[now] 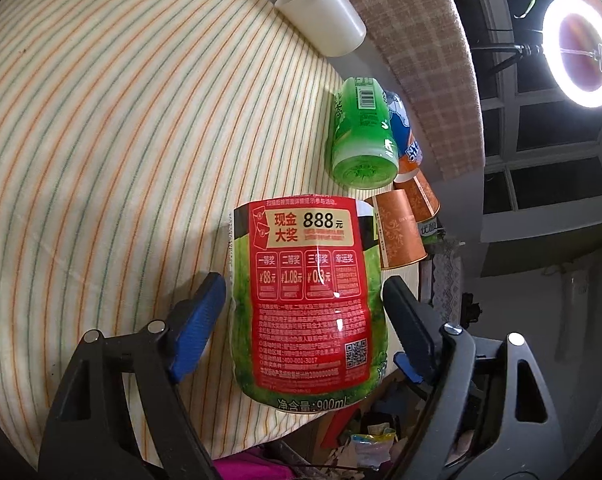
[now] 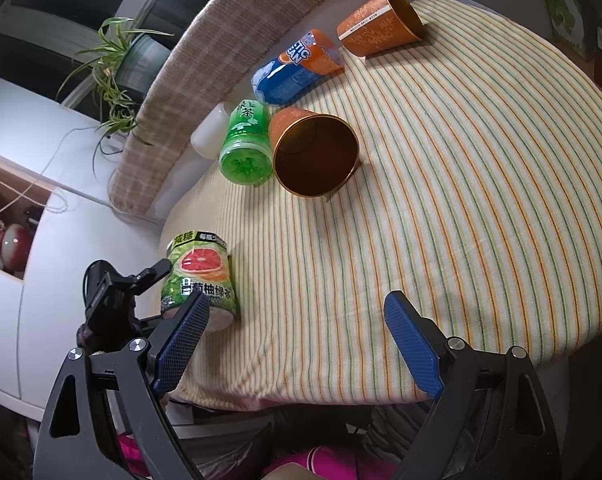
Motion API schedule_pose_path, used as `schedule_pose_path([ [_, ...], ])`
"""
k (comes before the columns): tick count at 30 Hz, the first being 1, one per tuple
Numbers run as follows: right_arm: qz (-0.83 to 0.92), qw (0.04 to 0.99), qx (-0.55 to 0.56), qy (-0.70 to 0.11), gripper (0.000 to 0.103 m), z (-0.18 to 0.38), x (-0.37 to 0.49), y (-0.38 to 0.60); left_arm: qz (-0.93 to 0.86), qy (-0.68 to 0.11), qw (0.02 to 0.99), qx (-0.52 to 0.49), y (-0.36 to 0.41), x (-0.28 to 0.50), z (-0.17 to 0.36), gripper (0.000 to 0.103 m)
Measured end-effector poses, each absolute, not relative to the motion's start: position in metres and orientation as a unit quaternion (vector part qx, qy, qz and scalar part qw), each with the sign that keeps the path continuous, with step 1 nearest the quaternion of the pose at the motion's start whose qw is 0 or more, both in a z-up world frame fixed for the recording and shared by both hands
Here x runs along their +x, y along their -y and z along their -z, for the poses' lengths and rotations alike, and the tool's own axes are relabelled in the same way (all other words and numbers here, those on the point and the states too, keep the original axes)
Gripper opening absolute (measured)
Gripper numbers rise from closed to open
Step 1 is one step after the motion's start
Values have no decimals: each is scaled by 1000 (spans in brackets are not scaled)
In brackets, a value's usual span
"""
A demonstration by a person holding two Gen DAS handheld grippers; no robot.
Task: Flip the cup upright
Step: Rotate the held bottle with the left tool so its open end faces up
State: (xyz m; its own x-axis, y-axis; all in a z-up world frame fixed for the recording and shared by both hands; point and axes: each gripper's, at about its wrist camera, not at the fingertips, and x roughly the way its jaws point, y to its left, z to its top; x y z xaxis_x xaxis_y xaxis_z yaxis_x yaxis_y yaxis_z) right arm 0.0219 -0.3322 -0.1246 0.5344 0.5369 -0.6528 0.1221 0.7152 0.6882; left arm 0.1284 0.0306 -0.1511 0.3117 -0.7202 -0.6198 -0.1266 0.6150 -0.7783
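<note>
A green cup with a red printed label [image 1: 309, 300] stands on the striped cloth, between the fingers of my left gripper [image 1: 303, 292]. The jaws are open, with a gap on each side of the cup. In the right wrist view the same cup [image 2: 199, 276] shows a grapefruit picture and stands near the table's left edge, with the left gripper behind it. My right gripper [image 2: 297, 320] is open and empty above the front of the table. A copper cup [image 2: 315, 156] lies on its side, mouth toward me.
A green cup [image 2: 247, 148], a blue-orange cup [image 2: 297, 66], a second copper cup [image 2: 381, 24] and a white cup [image 1: 321, 20] lie on the striped tablecloth [image 2: 461, 200]. A checked cushion [image 2: 205, 48] borders the far edge. A ring light [image 1: 579, 58] glows beyond it.
</note>
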Motion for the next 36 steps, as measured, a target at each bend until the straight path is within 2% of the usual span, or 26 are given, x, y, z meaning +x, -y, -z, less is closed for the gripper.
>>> schedule_pose_path([
  [15, -119, 800, 359, -465, 89, 129, 20, 339, 207, -531, 745, -346, -21, 123, 138, 81],
  [26, -115, 800, 359, -467, 89, 132, 19, 340, 204, -508, 786, -288, -3, 119, 123, 80],
  [36, -114, 799, 361, -467, 89, 134, 18, 341, 189, -451, 850, -196, 16, 113, 101, 80],
])
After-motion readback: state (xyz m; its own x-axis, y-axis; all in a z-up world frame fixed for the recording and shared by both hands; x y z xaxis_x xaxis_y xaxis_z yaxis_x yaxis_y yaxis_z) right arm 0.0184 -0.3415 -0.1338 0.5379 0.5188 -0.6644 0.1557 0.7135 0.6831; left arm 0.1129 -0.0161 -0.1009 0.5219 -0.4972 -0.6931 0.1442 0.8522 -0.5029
